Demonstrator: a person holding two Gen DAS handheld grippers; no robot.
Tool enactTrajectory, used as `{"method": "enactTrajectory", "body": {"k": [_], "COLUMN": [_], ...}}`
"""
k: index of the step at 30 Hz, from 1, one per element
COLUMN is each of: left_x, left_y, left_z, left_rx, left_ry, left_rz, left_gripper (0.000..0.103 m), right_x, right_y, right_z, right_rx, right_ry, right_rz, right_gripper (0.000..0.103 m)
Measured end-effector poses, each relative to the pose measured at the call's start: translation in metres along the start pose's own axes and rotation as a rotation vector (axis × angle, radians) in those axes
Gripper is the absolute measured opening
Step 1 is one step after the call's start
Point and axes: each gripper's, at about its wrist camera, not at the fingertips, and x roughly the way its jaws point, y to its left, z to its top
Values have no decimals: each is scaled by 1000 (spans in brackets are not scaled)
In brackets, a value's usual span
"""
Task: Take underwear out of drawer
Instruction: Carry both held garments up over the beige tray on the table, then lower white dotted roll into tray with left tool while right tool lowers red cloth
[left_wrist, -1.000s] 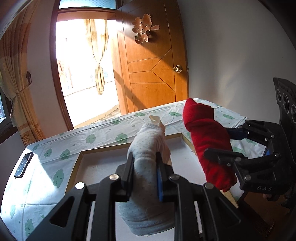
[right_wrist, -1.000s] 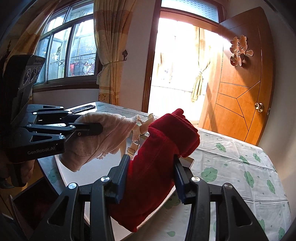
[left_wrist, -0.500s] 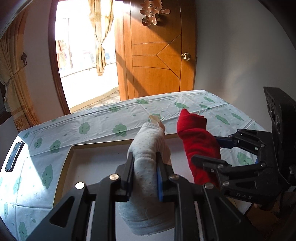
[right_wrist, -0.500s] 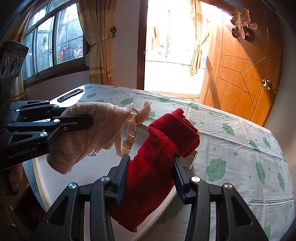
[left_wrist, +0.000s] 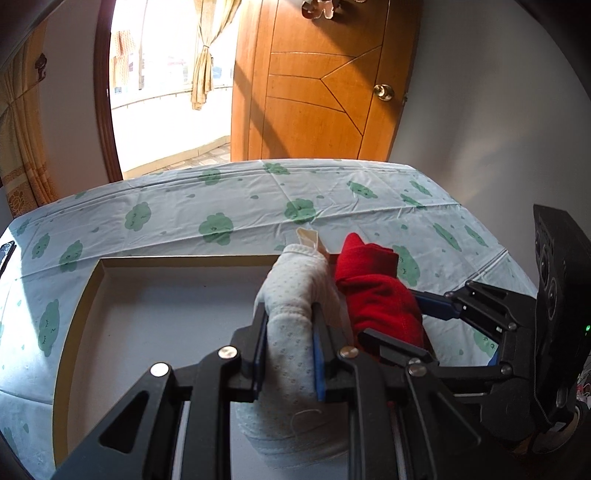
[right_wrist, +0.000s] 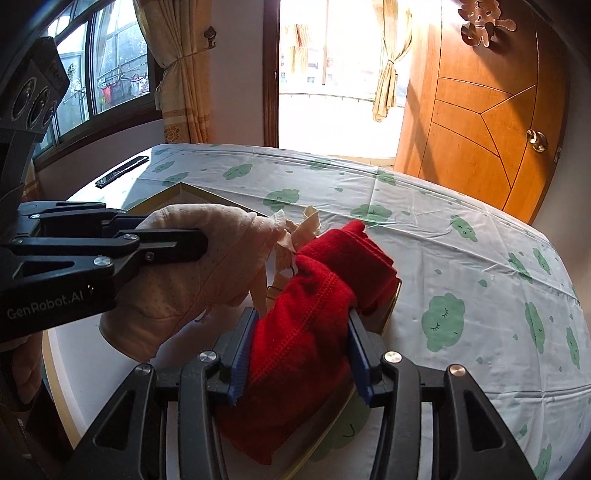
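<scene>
Over the cloud-print bed (left_wrist: 229, 206), the downward-tilted left hand-held gripper (left_wrist: 288, 354) clamps pale underwear (left_wrist: 295, 291); the right hand-held gripper's (right_wrist: 299, 350) opening jaws flank red underwear (right_wrist: 306, 317).

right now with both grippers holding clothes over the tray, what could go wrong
The right gripper has its jaws opening around the red underwear, which sits at the tray's corner; it may slide half onto the tablecloth. The pale garment in the left gripper touches the red one, and its loose strap could snag and drag it.
</scene>
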Motion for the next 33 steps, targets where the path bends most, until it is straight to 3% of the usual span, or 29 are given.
{"method": "enactTrajectory", "body": {"k": [5, 12, 25, 33], "left_x": [4, -3, -44, -77], "left_y": [-3, -3, -14, -10], "left_z": [-1, -4, -23, -49], "left_rx": [-1, 2, 67, 62], "left_ry": [0, -30, -135, -166], "left_rz": [2, 2, -3, -52], "left_gripper": [23, 40, 46, 48], "right_x": [1, -9, -48, -86], "right_y": [-6, -10, -7, 5], "right_z": [0, -7, -29, -58], "right_rx": [32, 62, 147, 177], "right_ry": [-9, -47, -112, -149], "right_rz": [4, -7, 23, 71], "right_gripper": [57, 69, 70, 74]}}
